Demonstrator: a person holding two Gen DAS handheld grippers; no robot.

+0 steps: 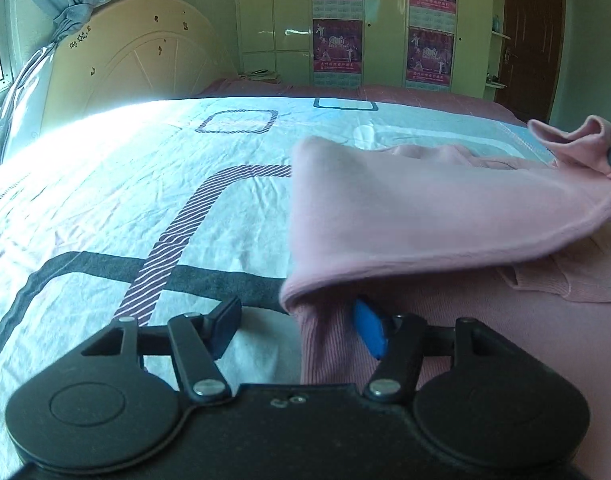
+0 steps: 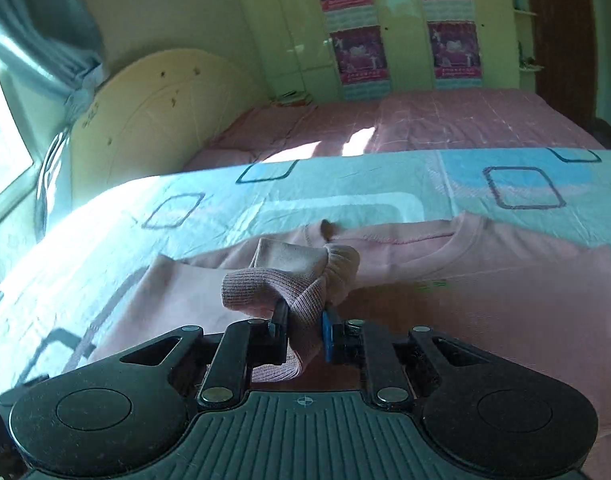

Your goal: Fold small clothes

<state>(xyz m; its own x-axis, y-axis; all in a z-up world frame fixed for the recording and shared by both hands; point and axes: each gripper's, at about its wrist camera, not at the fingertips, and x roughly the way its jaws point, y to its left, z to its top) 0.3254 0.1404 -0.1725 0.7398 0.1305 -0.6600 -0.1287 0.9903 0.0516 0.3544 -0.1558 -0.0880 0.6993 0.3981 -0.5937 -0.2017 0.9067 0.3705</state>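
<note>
A pink sweater point(image 1: 425, 216) lies on the bed's patterned sheet point(image 1: 105, 184), one side folded over its body. My left gripper point(image 1: 301, 326) is open, low at the sweater's near ribbed hem; its blue right finger point(image 1: 371, 332) sits under the folded edge and its black left finger point(image 1: 225, 326) rests over the sheet. In the right wrist view the sweater point(image 2: 485, 280) spreads ahead, neckline away from me. My right gripper point(image 2: 305, 330) is shut on the ribbed sleeve cuff point(image 2: 301, 288) and holds it above the sweater's body. That cuff and a fingertip also show in the left wrist view point(image 1: 577, 144).
A cream headboard point(image 2: 145, 120) and a blue curtain point(image 2: 37, 40) stand at the left. A pink blanket point(image 2: 425, 124) covers the far part of the bed. Wardrobes with posters point(image 1: 337, 20) line the back wall, with a brown door point(image 1: 533, 32) at the right.
</note>
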